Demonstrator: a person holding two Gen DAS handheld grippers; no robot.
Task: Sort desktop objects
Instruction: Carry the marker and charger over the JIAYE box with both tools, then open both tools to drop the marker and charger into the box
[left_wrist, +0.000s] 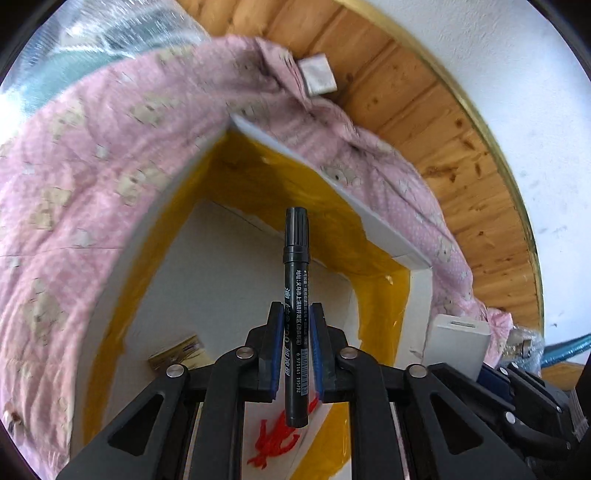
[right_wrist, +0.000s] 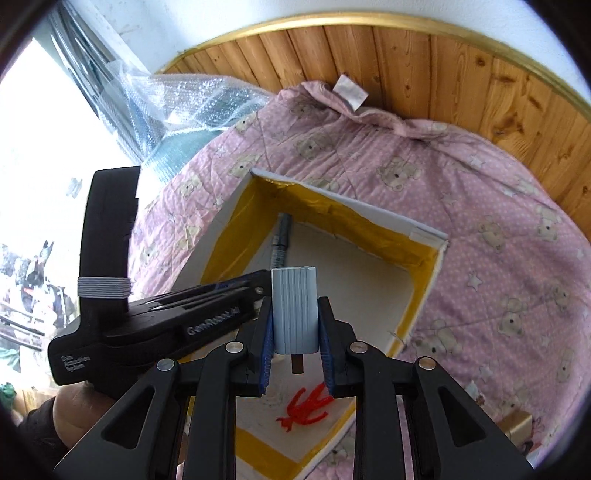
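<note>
My left gripper (left_wrist: 297, 310) is shut on a black marker (left_wrist: 295, 280) that points forward over a white box lined with yellow tape (left_wrist: 388, 240). The right wrist view shows the same left gripper (right_wrist: 264, 282) reaching in from the left, with the marker (right_wrist: 282, 240) low along the box's far-left inner wall. My right gripper (right_wrist: 295, 314) is shut on a pale blue-grey ribbed block (right_wrist: 295, 310), held above the box (right_wrist: 369, 212). The block (left_wrist: 458, 343) also shows at the lower right of the left wrist view. A red plastic piece (right_wrist: 306, 406) lies on the box floor.
The box sits on a pink bear-print quilt (right_wrist: 480, 206) against a wooden wall (right_wrist: 424, 70). Bubble wrap (right_wrist: 192, 103) lies at the back left. A gold-brown object (left_wrist: 177, 354) is inside the box, another gold-brown object (right_wrist: 517, 421) lies on the quilt. A hand (right_wrist: 74, 406) holds the left gripper.
</note>
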